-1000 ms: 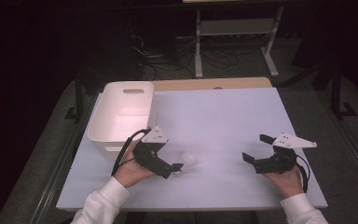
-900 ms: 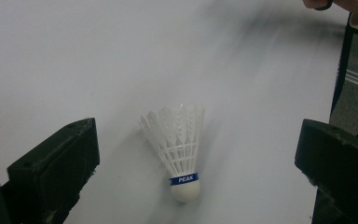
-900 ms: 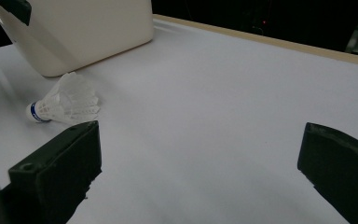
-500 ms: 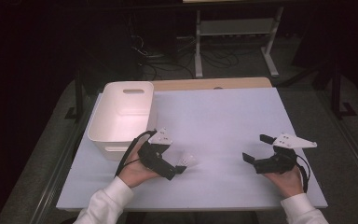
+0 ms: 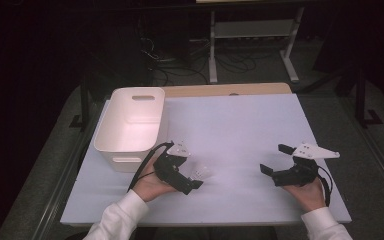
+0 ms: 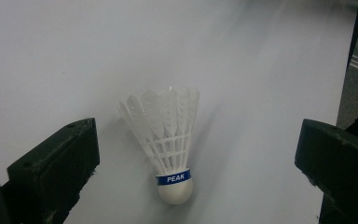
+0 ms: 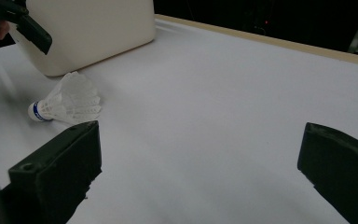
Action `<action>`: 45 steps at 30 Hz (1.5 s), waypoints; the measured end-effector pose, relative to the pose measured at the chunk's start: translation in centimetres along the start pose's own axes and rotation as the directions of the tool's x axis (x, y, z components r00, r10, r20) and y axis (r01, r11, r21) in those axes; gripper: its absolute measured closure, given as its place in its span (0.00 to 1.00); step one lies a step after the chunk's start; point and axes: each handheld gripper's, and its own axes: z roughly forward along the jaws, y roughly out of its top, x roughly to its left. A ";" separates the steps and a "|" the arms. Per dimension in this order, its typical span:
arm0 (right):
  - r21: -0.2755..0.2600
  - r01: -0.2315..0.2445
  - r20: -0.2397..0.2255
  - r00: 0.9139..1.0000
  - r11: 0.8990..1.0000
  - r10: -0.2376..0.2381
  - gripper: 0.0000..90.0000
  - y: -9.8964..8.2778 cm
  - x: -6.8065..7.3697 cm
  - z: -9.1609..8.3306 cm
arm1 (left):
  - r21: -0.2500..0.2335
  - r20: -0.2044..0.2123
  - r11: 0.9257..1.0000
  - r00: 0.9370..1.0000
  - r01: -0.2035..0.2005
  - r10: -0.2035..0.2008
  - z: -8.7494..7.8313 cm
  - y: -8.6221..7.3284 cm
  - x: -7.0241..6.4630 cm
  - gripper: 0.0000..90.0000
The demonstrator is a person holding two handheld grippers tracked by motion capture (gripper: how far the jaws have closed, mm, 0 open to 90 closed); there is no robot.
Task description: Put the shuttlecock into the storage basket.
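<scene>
- My left tool [image 5: 196,179], jaws wide apart and gripping nothing, straddles the shuttlecock [image 6: 168,140], which lies on the white table [image 5: 240,130] just in front of the bin [image 5: 130,125].
- My left tool's view alone reads the blue "PEAK" band above the cork.
- From the high view, the shuttlecock is a pale blur, part-hidden by that tool.
- My right tool [image 5: 275,160] hangs open and empty, well apart from it.
</scene>
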 end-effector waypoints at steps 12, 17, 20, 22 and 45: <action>0.001 0.002 -0.004 1.000 1.000 -0.002 0.00 0.0 0.0 0.0 | 0.053 0.005 0.999 1.000 0.009 -0.010 1.1 0.0 -0.1 0.00; 0.003 -0.001 -0.005 1.000 1.000 0.001 0.00 0.0 0.0 0.0 | 0.082 0.012 0.997 1.000 0.017 -0.018 1.5 -0.1 0.2 0.00; 0.004 0.000 -0.008 1.000 1.000 0.000 0.00 0.0 0.0 0.0 | 0.085 0.011 0.995 0.999 0.044 -0.045 1.7 -0.3 0.3 0.00; 0.003 0.001 -0.008 1.000 1.000 -0.001 0.00 0.0 0.0 0.0 | 0.091 0.013 0.994 0.998 0.054 -0.056 1.8 -0.3 0.4 0.00; 0.008 -0.005 -0.011 1.000 1.000 0.005 0.00 -0.1 0.1 0.1 | 0.159 0.019 0.982 0.994 0.105 -0.110 3.0 -0.8 1.9 0.00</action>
